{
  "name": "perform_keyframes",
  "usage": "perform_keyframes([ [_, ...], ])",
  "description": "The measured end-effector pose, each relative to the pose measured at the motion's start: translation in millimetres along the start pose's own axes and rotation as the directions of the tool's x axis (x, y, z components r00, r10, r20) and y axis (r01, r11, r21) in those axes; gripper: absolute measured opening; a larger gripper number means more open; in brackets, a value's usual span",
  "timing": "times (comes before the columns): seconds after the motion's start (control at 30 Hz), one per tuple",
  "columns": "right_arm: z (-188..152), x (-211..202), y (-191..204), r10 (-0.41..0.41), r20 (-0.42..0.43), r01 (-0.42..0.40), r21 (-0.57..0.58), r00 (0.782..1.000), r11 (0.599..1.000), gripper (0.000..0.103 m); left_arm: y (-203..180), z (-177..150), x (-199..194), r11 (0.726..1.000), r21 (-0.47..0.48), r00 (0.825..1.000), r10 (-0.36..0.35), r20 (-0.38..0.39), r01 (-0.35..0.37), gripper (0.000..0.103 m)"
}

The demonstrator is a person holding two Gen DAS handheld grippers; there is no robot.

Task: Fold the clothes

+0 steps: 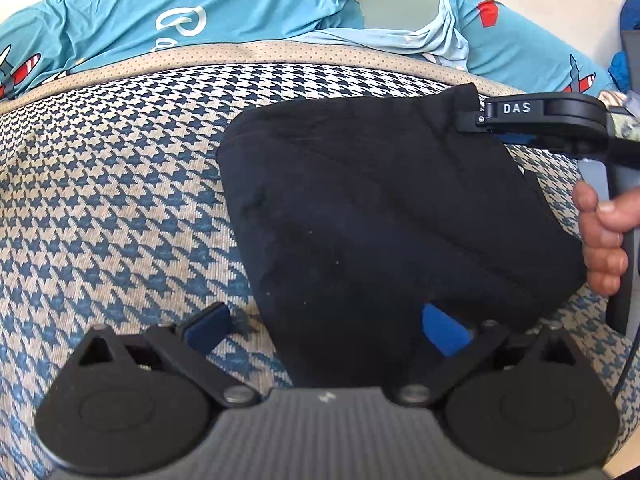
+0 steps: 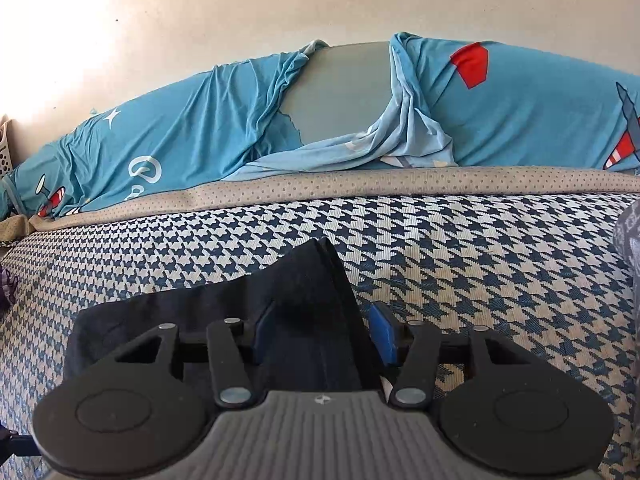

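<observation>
A black folded garment (image 1: 380,208) lies on the blue-and-cream houndstooth bed cover (image 1: 120,180). In the left wrist view my left gripper (image 1: 326,330) stands wide open, with the garment's near edge lying between its fingers. The right blue pad (image 1: 444,332) rests against the cloth and the left pad is clear of it. My right gripper (image 1: 472,122) reaches in from the right, held by a hand (image 1: 600,240), at the garment's far right corner. In the right wrist view the right gripper (image 2: 324,334) is shut on that bunched corner of the garment (image 2: 308,280), which peaks up ahead of the pads.
Blue printed bedding (image 2: 520,112) is heaped along the back over a grey panel (image 2: 340,92), behind a beige dotted border (image 2: 400,184). A white basket (image 2: 6,148) shows at the far left and a grey patterned cloth (image 2: 628,232) at the right edge.
</observation>
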State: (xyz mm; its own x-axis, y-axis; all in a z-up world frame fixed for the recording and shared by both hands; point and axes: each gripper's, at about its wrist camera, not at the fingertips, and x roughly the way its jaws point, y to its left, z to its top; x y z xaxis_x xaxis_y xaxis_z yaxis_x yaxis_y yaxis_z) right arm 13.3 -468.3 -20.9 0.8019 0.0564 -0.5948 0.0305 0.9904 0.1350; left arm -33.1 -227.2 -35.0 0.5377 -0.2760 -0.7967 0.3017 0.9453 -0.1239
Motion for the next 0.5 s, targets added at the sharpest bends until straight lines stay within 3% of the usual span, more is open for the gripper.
perform_keyframes([
  [0.1,1,8,0,-0.018,-0.011,0.019,0.014,1.0,1.0,0.016,-1,-2,0,1.0,0.014,1.0,0.002,0.001,-0.003,0.103],
  [0.37,7,21,3,-0.127,0.008,0.127,0.005,0.992,0.992,0.001,-1,-9,-2,0.999,0.036,1.0,0.001,0.005,-0.001,0.103],
  [0.5,10,28,-21,-0.162,-0.044,0.167,0.141,0.986,0.976,0.001,1,-11,-4,0.999,0.039,1.0,-0.009,0.007,0.008,0.103],
])
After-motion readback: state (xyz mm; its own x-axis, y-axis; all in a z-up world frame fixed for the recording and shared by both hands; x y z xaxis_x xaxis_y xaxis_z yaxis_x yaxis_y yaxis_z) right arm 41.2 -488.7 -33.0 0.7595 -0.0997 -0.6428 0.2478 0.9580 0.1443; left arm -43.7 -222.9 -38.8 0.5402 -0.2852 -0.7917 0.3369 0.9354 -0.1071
